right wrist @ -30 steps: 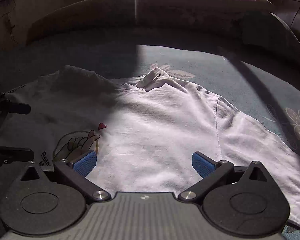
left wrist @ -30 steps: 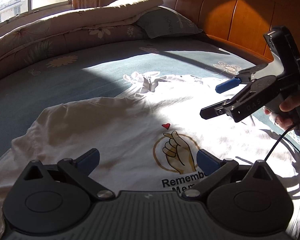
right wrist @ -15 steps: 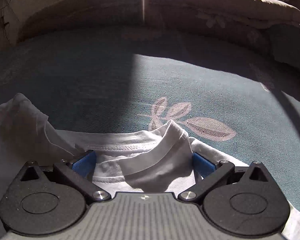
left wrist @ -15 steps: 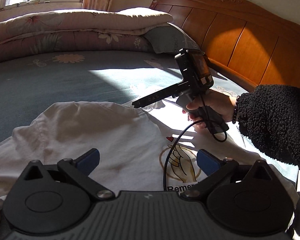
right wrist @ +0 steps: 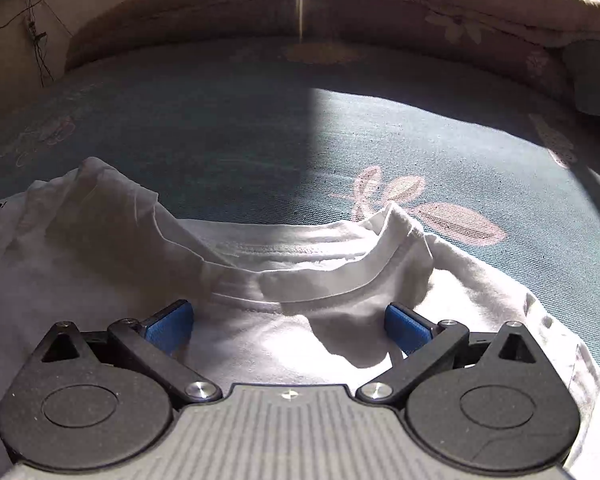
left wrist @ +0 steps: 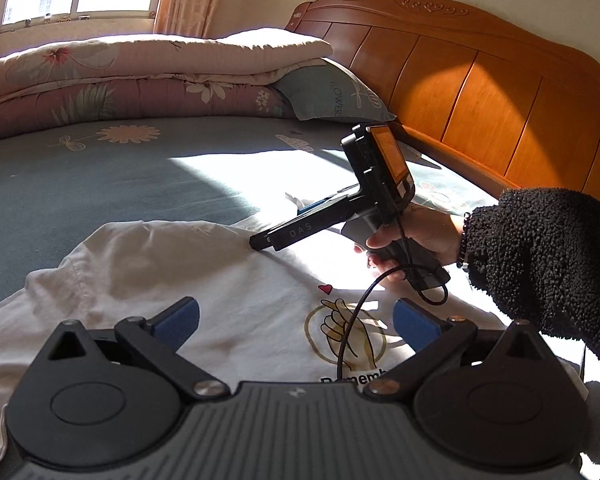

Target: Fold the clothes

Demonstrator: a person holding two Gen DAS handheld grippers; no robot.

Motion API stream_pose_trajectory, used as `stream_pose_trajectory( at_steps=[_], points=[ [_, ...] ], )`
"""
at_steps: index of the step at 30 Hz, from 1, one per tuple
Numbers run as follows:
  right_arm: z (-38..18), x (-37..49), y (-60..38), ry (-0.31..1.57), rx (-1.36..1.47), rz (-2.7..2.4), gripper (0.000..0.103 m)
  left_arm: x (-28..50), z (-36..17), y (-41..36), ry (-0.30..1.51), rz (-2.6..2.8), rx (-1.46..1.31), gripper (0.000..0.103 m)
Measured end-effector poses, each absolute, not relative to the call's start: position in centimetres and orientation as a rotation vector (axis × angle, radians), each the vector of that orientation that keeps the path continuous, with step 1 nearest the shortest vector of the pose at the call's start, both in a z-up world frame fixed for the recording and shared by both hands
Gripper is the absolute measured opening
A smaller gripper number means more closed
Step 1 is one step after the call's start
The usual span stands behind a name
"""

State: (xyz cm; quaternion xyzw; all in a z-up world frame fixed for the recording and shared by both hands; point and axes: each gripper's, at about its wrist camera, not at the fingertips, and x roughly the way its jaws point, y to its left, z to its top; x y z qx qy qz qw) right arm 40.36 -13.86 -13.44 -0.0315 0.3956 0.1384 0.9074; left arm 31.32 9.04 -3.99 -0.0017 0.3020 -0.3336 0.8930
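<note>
Left wrist view faces headboard [left wrist: 480, 92], right wrist view close over collar [right wrist: 320, 280], both share shirt [left wrist: 220, 280].

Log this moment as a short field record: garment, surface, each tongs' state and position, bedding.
garment: white T-shirt, spread print-side up, hand graphic showing
surface: blue floral bed sheet
left tongs: open, over the shirt's chest, gripping nothing
right tongs: open, at the collar, either side of it
right hand: holds the right tool
bedding: folded quilt, pillow, wooden headboard
</note>
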Motion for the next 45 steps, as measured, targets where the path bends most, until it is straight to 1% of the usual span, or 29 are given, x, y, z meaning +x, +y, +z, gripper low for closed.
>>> stream_pose_trajectory(
  at_steps=[3,7,10,13,17,20,22,26,30,35,39,42,45],
  points=[
    [-13.7,43.1,-13.1,0.769,-0.078,0.252,0.103,31.7,-4.1,9.2,0.631,-0.698,-0.023,0.102],
    [-12.4,43.8,-13.5,0.81,-0.063,0.263,0.103,31.8,-4.3,9.2,0.646,-0.675,-0.014,0.102],
    [-10.0,41.1,-15.6,0.793,-0.019,0.253,0.103,31.4,-3.9,9.5,0.629,-0.686,-0.024,0.102],
    [-8.3,37.8,-19.9,0.825,0.087,0.182,0.103,30.9,-3.5,9.5,0.615,-0.715,-0.032,0.102],
    [-9.0,33.9,-26.2,0.912,0.317,0.088,0.103,30.5,-3.5,8.7,0.619,-0.767,-0.024,0.102],
    [-10.6,32.9,-28.4,0.949,0.372,0.048,0.103,30.5,-3.9,8.1,0.631,-0.792,-0.01,0.102],
    [-11.8,33.3,-28.9,0.949,0.36,0.012,0.103,30.8,-4.4,7.8,0.649,-0.788,-0.004,0.102],
    [-13.0,36.3,-29.1,0.877,0.281,-0.078,0.103,31.5,-5.3,7.6,0.684,-0.755,0.008,0.102],
    [-13.4,39.5,-28.6,0.901,0.172,-0.17,0.103,31.8,-5.5,7.9,0.696,-0.732,0.005,0.102],
    [-11.5,37.4,-26.1,0.891,0.188,-0.222,0.103,31.8,-5.1,8.5,0.681,-0.728,-0.014,0.102],
    [-12.5,36.1,-24.1,1.001,0.152,-0.262,0.103,31.7,-5.2,8.2,0.683,-0.719,0.001,0.102],
    [-13.5,36.4,-24.1,0.968,0.131,-0.285,0.103,31.7,-5.3,8.2,0.686,-0.719,0.005,0.102],
    [-13.8,38.7,-25.0,0.937,0.154,-0.298,0.103,31.9,-5.4,8.3,0.688,-0.721,0.002,0.102]
  ],
)
